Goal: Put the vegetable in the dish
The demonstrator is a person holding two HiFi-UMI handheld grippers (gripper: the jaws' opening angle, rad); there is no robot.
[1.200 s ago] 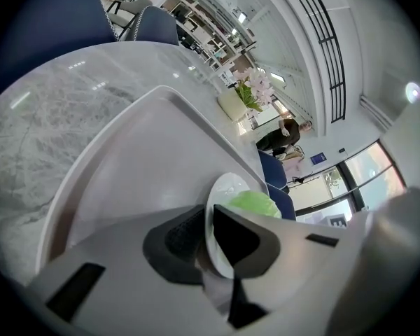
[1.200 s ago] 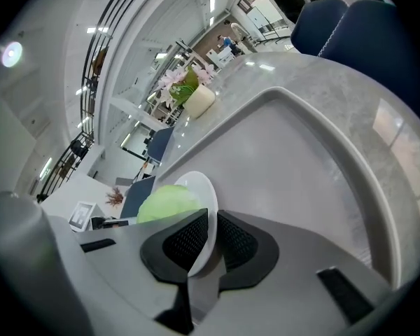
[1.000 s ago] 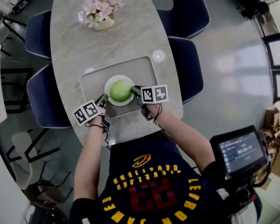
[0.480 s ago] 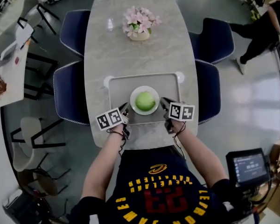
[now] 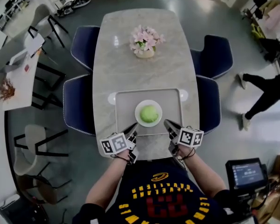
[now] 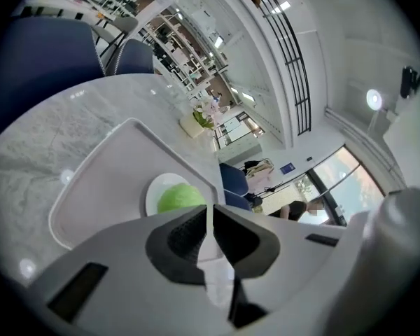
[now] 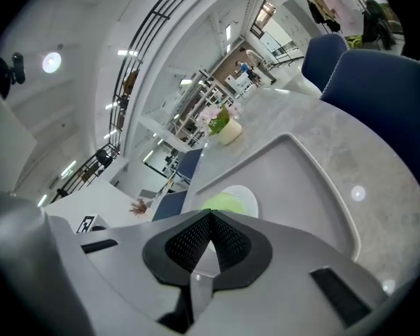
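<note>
Three cams: one overhead, two low on the grippers.
Head cam high, steeply down, whole table centred; left gripper and right gripper cams skim the near edge, close, facing up-table. All share tray, dish, flowers.

Pink flowers stand on the marble table

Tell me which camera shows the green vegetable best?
The head view: it looks straight down on the whole vegetable sitting in the white dish, unobstructed. Both gripper views see it low and sideways, with its lower part hidden behind their own jaws.
</note>
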